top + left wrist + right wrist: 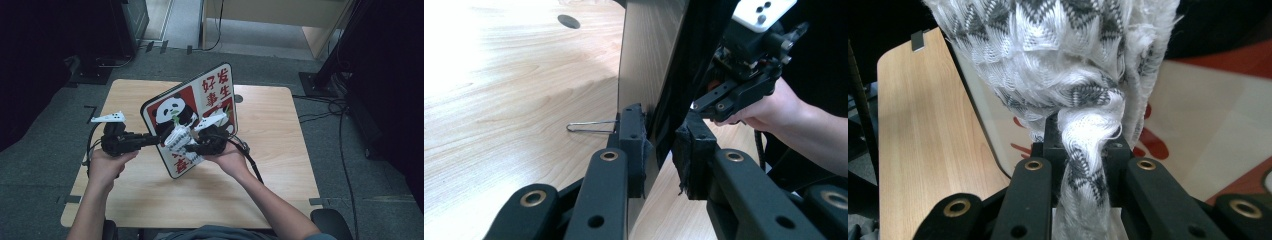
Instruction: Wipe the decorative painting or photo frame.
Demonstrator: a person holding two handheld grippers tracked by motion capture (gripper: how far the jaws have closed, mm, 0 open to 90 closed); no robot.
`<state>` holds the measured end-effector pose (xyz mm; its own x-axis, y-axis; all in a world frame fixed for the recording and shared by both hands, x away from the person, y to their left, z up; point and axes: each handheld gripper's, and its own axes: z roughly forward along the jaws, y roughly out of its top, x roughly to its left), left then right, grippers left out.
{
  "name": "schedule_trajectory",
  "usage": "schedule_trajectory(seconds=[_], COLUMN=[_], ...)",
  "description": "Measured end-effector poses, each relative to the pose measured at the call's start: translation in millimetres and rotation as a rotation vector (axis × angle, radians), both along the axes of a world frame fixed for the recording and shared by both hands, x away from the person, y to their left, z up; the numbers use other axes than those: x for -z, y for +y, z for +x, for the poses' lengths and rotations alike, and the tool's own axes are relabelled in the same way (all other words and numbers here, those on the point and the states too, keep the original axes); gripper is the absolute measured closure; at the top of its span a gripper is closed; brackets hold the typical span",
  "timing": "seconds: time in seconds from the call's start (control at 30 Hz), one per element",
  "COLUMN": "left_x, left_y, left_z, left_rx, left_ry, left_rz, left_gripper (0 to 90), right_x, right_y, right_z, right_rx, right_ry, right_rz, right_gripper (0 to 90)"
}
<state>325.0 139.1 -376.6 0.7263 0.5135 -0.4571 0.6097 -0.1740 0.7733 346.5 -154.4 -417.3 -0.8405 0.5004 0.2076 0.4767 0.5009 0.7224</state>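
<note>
High view, frame centre: left gripper [159,139] pinches the panda board's [210,95] edge; right gripper [189,146] pinches a white-grey cloth [177,136].

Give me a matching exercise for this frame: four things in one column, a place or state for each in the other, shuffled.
1. board
2. cloth
3. left gripper
4. wire clip

a. flat on the table
b. bunched in the right gripper's jaws
c. clamped on the board's edge
d. tilted up off the table

Pairs: 1-d, 2-b, 3-c, 4-a
</note>
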Motion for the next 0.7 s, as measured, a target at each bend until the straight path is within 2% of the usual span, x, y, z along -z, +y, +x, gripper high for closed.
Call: schedule_trajectory(seconds=[0.7], left_x=[0.0], left_y=[0.1], left_z=[-0.6], left_rx=[0.002], left_ry=[0.0], left_rz=[0.003], left_gripper=[76.4], right_x=[26.4], right_y=[-4.3], right_z=[-6.7], right_rx=[-0.003], right_ry=[0.014], right_rz=[-0.001], right_gripper=[79.9])
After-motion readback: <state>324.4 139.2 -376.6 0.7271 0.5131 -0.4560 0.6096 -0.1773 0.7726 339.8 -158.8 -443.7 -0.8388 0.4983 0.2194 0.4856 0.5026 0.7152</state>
